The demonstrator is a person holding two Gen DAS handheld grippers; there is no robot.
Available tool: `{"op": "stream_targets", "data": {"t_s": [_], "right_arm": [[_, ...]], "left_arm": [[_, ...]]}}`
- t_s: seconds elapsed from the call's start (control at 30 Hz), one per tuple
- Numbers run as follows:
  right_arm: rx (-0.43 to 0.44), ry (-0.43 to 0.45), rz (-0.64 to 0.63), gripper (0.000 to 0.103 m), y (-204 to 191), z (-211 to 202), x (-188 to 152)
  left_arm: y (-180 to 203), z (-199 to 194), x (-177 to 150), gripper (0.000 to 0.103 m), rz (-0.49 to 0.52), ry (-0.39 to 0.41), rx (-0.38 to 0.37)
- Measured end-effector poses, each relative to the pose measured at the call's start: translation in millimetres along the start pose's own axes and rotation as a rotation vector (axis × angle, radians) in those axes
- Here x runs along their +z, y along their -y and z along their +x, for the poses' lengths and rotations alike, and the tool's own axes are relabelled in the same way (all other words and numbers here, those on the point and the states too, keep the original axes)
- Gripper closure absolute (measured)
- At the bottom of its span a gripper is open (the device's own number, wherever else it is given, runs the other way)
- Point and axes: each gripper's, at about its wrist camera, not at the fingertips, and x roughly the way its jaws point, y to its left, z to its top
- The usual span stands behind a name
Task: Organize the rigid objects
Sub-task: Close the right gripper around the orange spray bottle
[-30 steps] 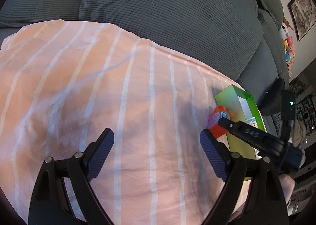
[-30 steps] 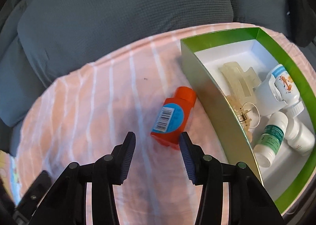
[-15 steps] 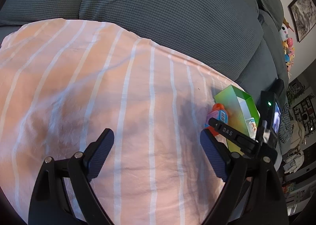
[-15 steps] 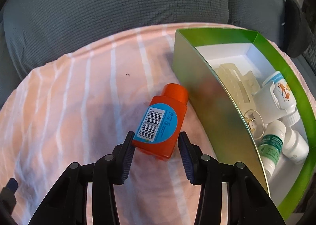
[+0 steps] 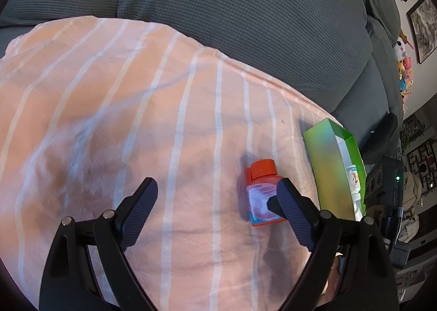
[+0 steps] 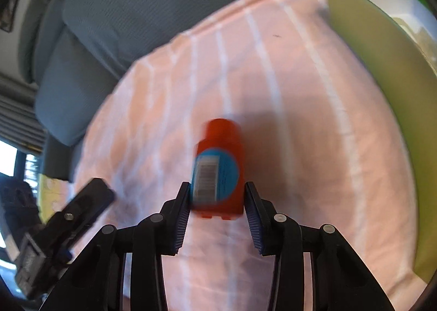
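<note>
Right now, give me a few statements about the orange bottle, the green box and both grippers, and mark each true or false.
1. The orange bottle sits between the right gripper's fingers. True; those jaws have just been closing.
2. The left gripper grips the bottle. False: it is open with nothing between its fingers.
3. The bottle is inside the green box. False: it is on the striped cloth beside the box.
4. The bottle's cap is orange. True.
</note>
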Motion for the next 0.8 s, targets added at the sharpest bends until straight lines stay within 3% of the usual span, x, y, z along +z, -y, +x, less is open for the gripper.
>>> {"op": "stream_targets", "data": {"t_s": [0.13, 0.3, 0.47, 0.7, 0.8], "right_arm": [[-0.031, 0.005, 0.038, 0.059, 14, -11, 1], [-0.124, 0.042, -0.016, 0.057, 16, -26, 12], [-0.019, 0.009, -0.008, 0.046, 24, -30, 31], [0.069, -0.045, 0.031, 0.045, 33, -11, 29], [0.088, -0.058, 0.024, 0.045, 29, -5, 28]], "left_arm": [[6, 8, -3, 0.015, 0.024, -0.024, 0.003], [24, 30, -11, 0.015, 0.069, -0.095, -0.030], [45, 51, -20, 0.016, 0.134, -0.147, -0.054], [51, 74, -26, 0.026, 0.168, -0.181, -0.049], [49, 80, -26, 0.031, 0.138, -0.188, -0.100]]}}
